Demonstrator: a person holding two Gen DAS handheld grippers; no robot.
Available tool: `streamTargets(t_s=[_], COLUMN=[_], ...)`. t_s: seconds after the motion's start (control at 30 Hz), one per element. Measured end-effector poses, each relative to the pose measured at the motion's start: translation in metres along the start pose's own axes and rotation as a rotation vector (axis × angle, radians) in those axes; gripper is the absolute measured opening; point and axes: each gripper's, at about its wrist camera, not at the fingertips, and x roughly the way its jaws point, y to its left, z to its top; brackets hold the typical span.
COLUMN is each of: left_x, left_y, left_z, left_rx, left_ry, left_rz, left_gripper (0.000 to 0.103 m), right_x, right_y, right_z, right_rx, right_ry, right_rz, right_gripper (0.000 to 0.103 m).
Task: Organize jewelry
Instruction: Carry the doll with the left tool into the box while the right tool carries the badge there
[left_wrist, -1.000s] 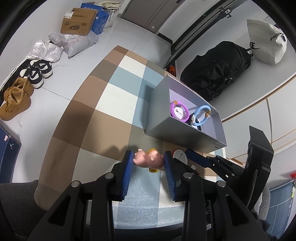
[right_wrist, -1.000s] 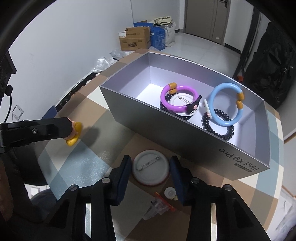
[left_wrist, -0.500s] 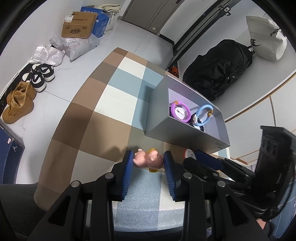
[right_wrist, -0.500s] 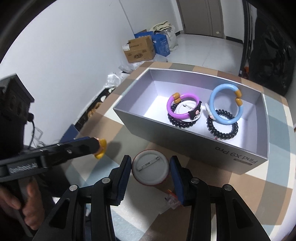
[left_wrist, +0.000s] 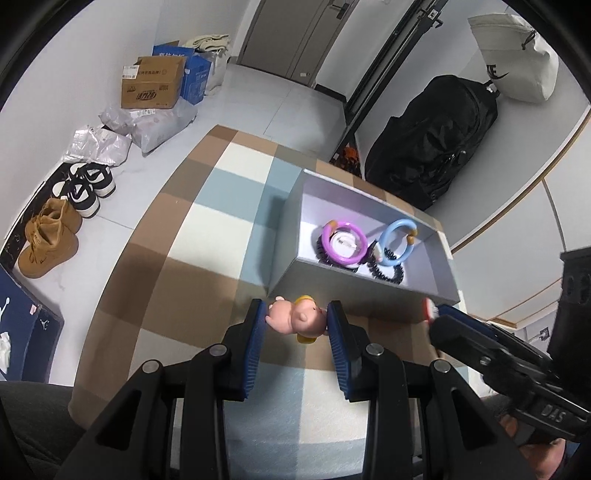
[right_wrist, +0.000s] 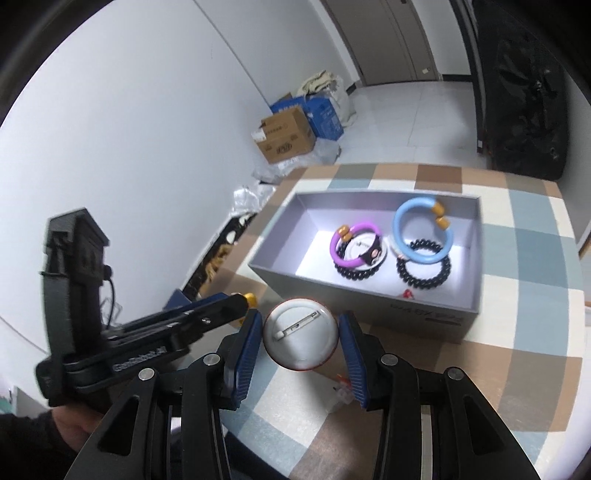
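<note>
My left gripper is shut on a pink pig figure with a yellow part, held above the checked table near the grey box. My right gripper is shut on a round white pin badge, its back with the pin facing me, lifted in front of the box. The box holds a purple bracelet, a blue bracelet and two black bead bracelets. The left gripper also shows in the right wrist view.
The checked table carries the box near its far right. A small clear packet lies on the table under my right gripper. Shoes, bags and cardboard boxes sit on the floor; a black backpack stands behind the table.
My right gripper has lifted the pin badge off the table and risen, leaving the clear packet behind. My left gripper has risen too with the pig figure in it.
</note>
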Motion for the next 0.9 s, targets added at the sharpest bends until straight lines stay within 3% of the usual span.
streamTargets(t_s=[0.27, 0.9], left_x=[-0.004, 0.028], left_y=[-0.024, -0.05], left_z=[0.013, 0.037], left_rx=[0.063, 0.146], left_ry=[-0.082, -0.034], left_rz=[0.01, -0.013], left_gripper=[0.028, 0.028], right_x=[-0.033, -0.033], right_y=[-0.012, -0.057], right_z=[0.009, 0.041], right_rx=[0.024, 0.138], right_ry=[-0.093, -0.143], right_rz=[0.005, -0.021], right_gripper=[0.042, 0.042])
